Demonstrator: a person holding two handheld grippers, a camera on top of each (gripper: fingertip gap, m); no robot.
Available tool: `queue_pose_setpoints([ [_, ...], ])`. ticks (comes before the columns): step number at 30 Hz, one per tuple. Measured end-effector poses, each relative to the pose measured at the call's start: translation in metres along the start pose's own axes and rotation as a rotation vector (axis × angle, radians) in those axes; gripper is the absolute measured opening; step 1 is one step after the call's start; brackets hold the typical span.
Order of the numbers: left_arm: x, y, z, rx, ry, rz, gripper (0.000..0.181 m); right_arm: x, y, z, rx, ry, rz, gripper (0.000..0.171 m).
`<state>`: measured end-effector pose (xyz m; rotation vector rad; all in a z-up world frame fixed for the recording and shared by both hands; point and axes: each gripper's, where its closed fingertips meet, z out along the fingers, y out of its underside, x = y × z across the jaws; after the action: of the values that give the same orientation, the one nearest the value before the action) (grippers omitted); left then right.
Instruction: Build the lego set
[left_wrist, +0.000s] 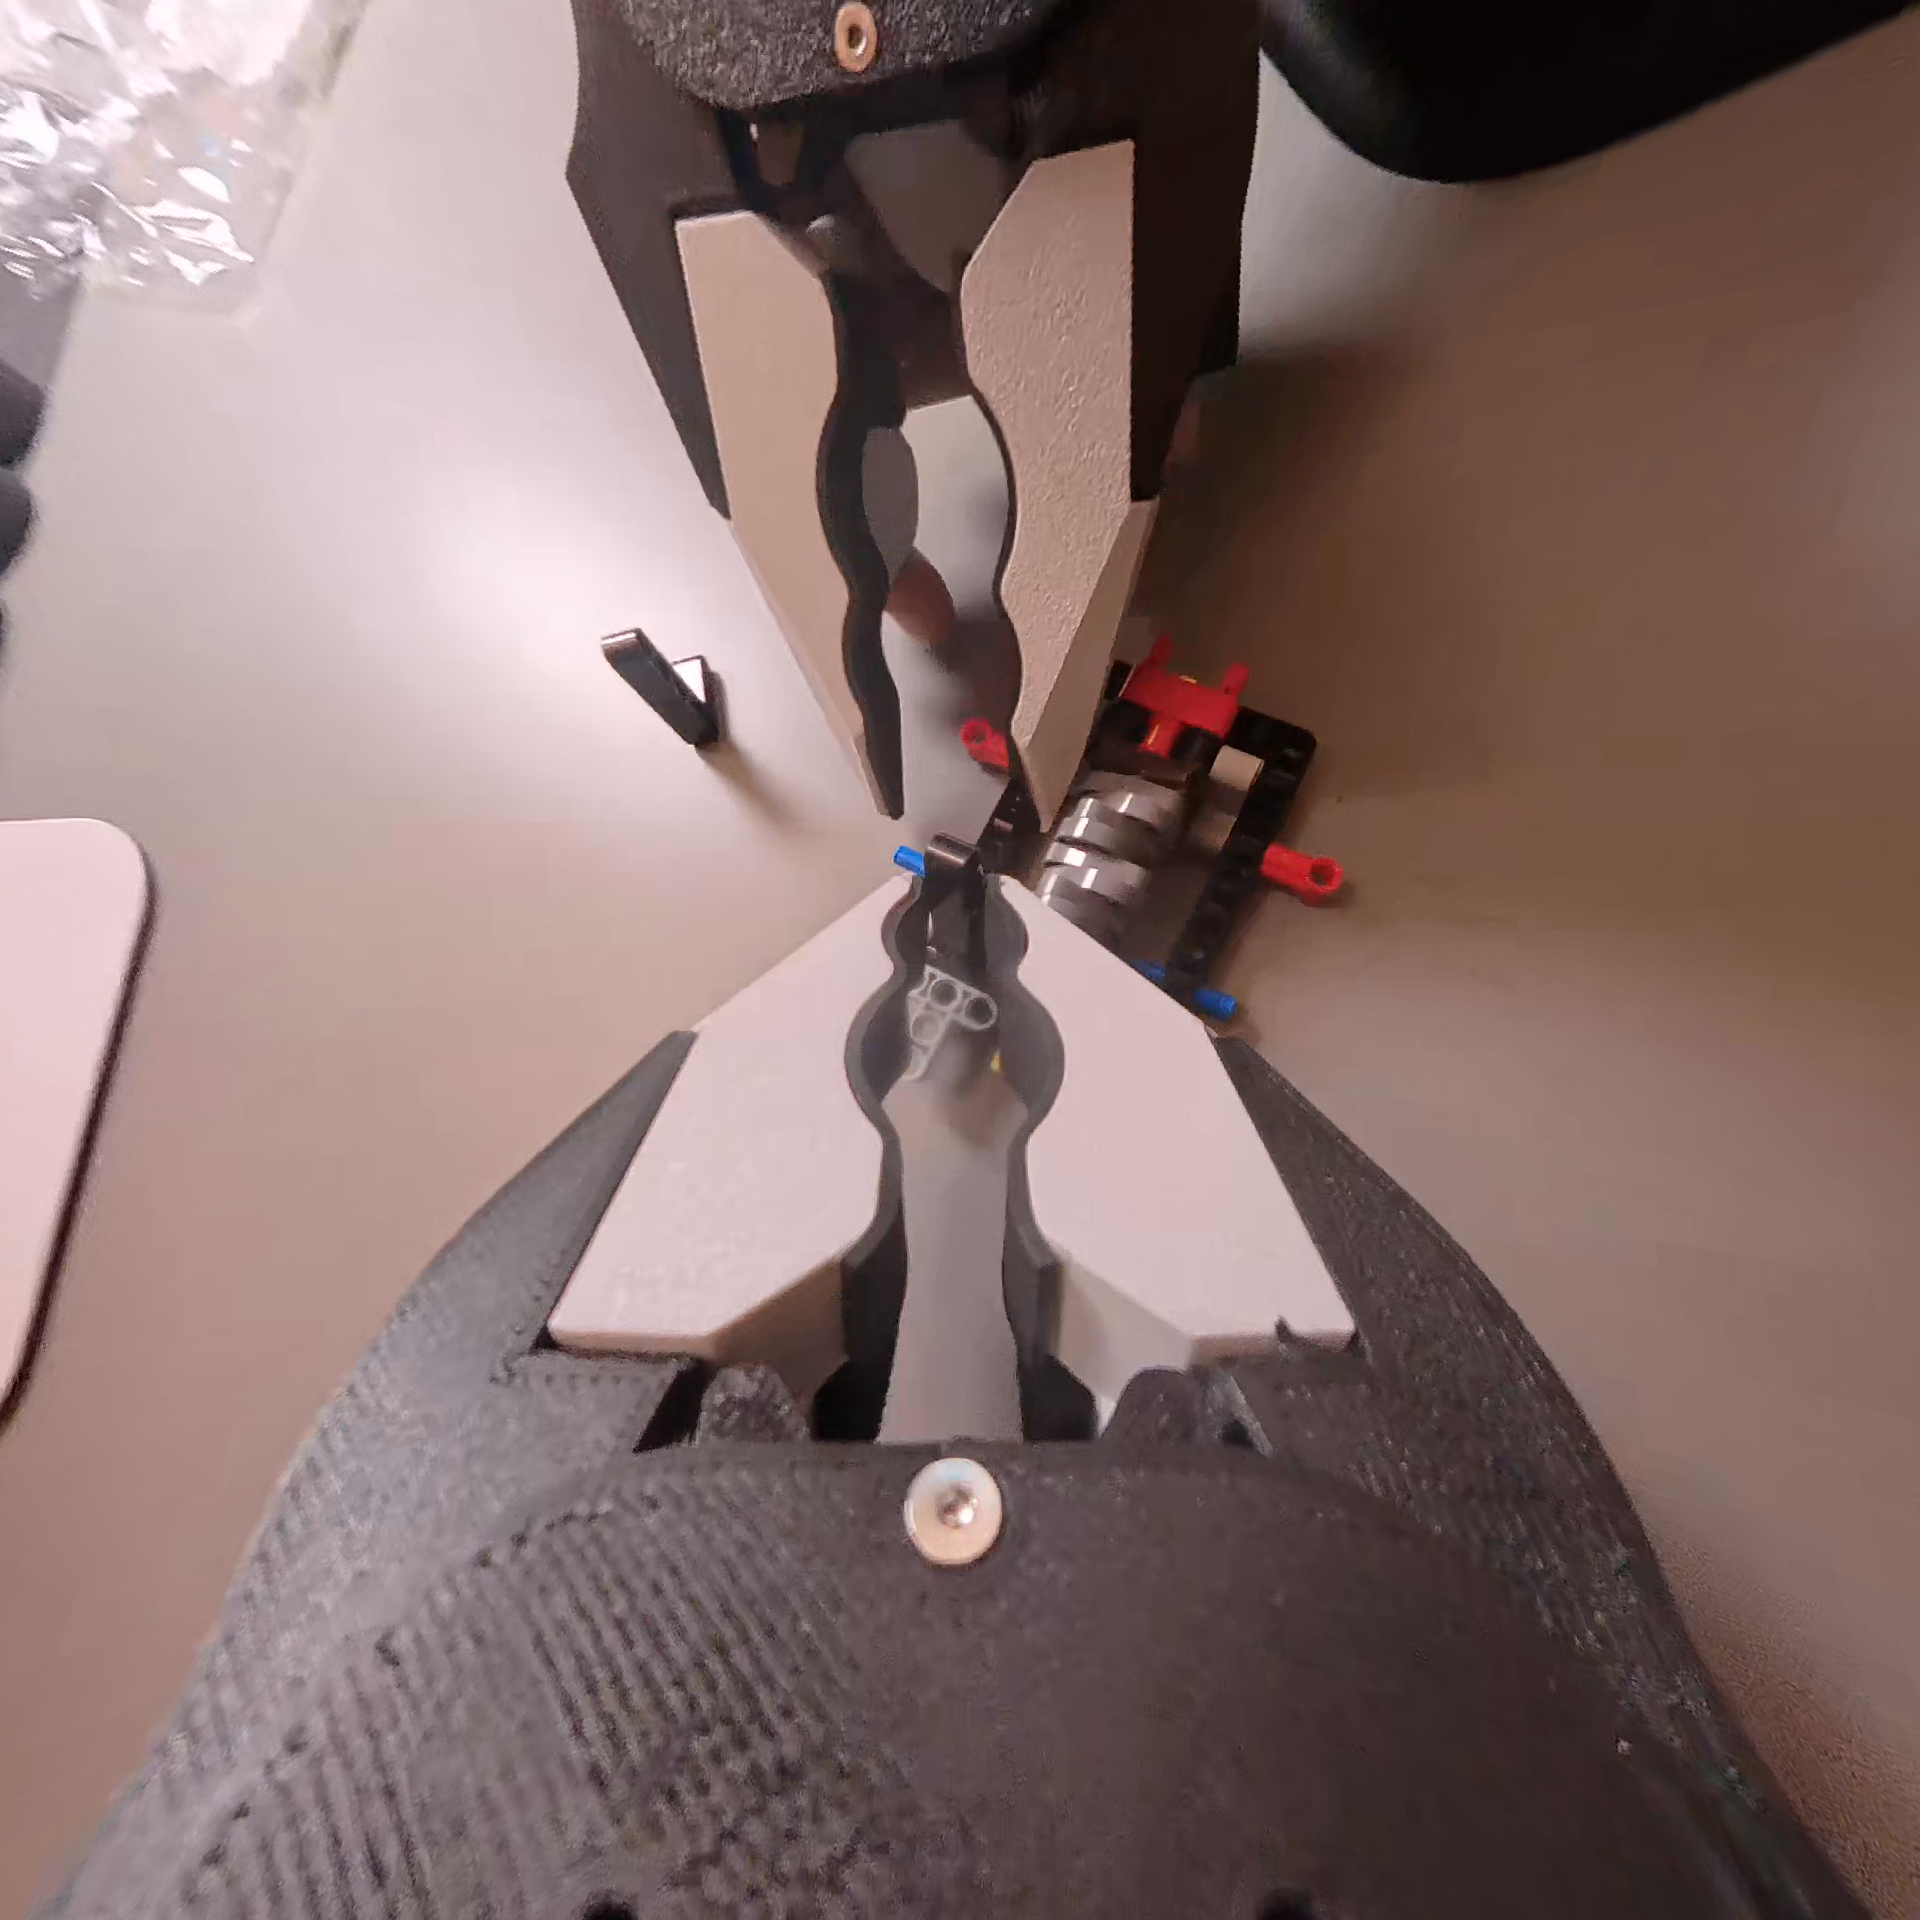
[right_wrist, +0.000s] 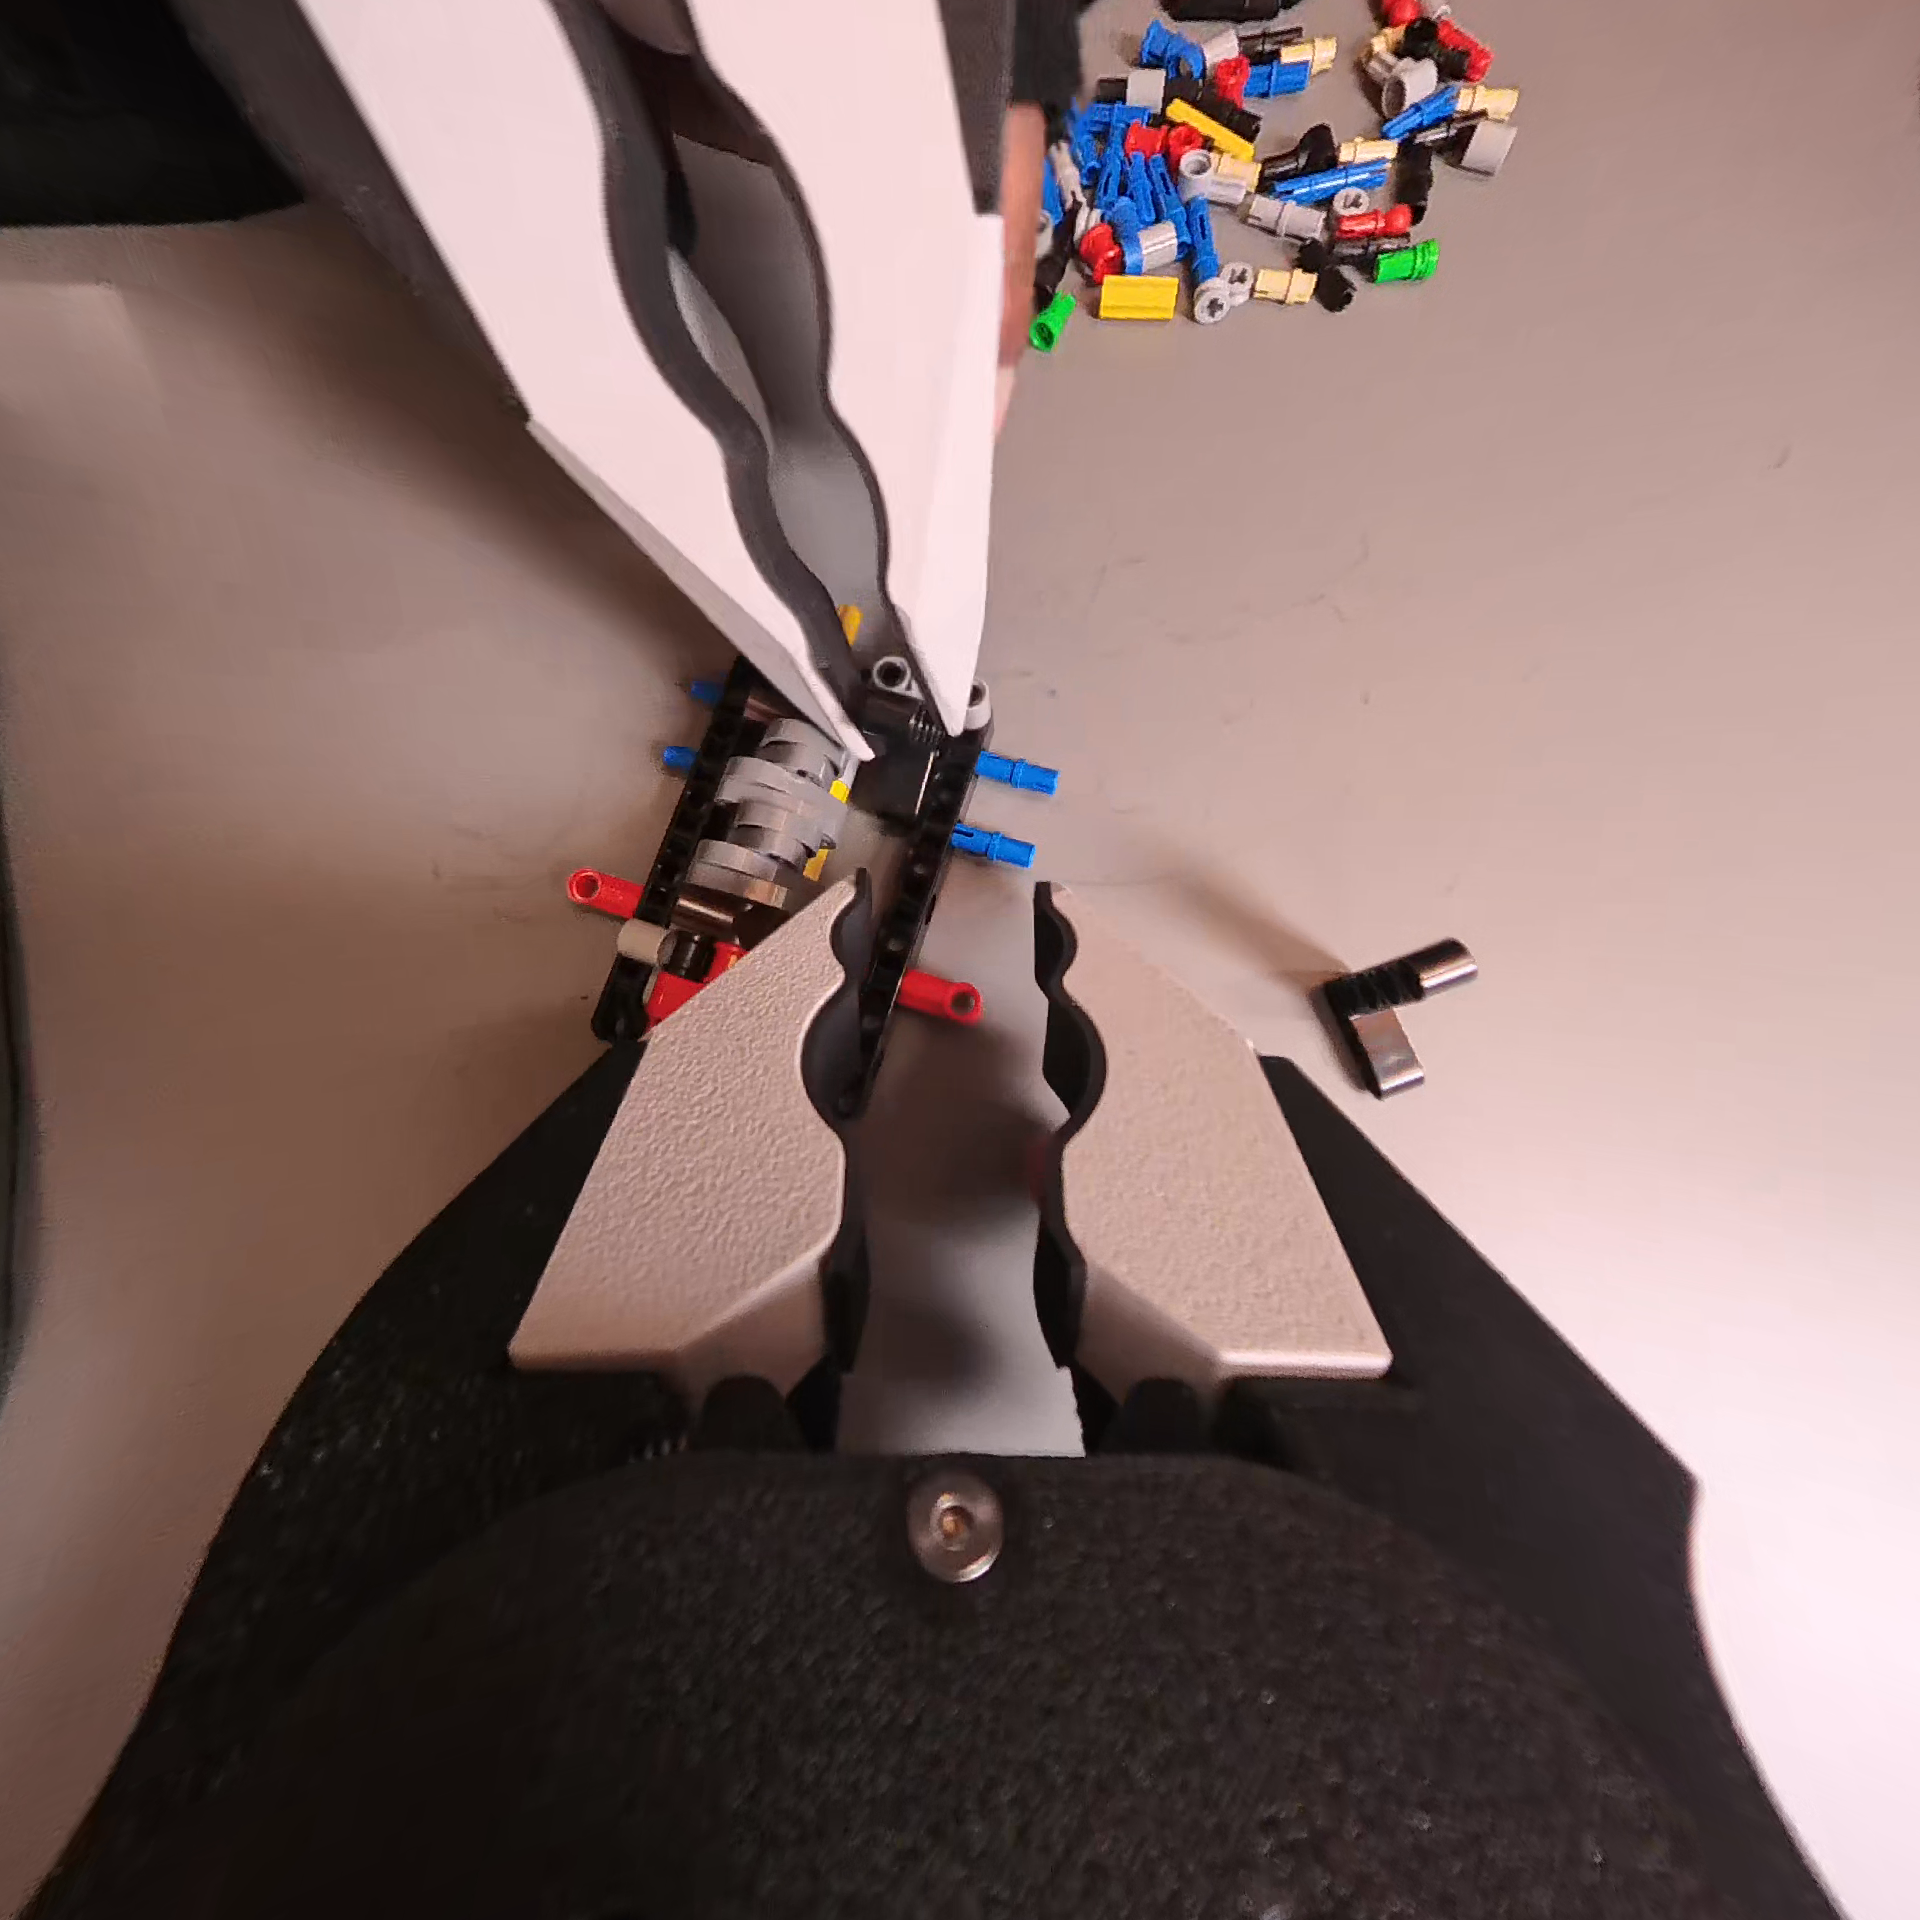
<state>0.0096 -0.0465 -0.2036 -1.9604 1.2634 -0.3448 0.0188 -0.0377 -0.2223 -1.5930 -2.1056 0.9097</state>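
A lego assembly (left_wrist: 1117, 862), a black beam frame around grey round parts with red and blue pins, lies on the table; it also shows in the right wrist view (right_wrist: 764, 821). My left gripper (left_wrist: 954, 891) is shut on a small black piece (left_wrist: 956, 857) at the frame's near end, with a grey T-shaped part (left_wrist: 951, 1013) seen between its fingers. In the right wrist view the left gripper (right_wrist: 920, 727) comes in from above onto the frame's far end. My right gripper (right_wrist: 951, 894) is open, and the frame's right beam (right_wrist: 904, 925) lies against its left finger.
A loose black angled piece (right_wrist: 1382, 1008) lies on the table right of the right gripper and shows in the left wrist view (left_wrist: 665, 686). A pile of small coloured pieces (right_wrist: 1247, 156) is at the far right. A crinkled plastic bag (left_wrist: 125, 135) and a white board (left_wrist: 62, 1039) are on the left. Less than 4 cm separates the two grippers' tips.
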Motion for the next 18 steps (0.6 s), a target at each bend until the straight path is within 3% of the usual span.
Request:
queue_pose_setpoints([
  [4,-0.0026,0.0003,-0.0007,0.015,-0.085,-0.007,0.008,0.0029,-0.0029,0.0035,-0.003,0.008,0.006,0.029],
  [10,-0.0060,0.0033,-0.0011,0.069,-0.058,-0.143,0.009,0.0056,-0.0053,0.0081,-0.026,0.011,-0.009,0.028],
  [18,-0.0064,0.0013,0.0006,0.089,-0.051,-0.153,0.009,0.0106,-0.0083,0.0106,-0.031,0.032,-0.031,0.033],
])
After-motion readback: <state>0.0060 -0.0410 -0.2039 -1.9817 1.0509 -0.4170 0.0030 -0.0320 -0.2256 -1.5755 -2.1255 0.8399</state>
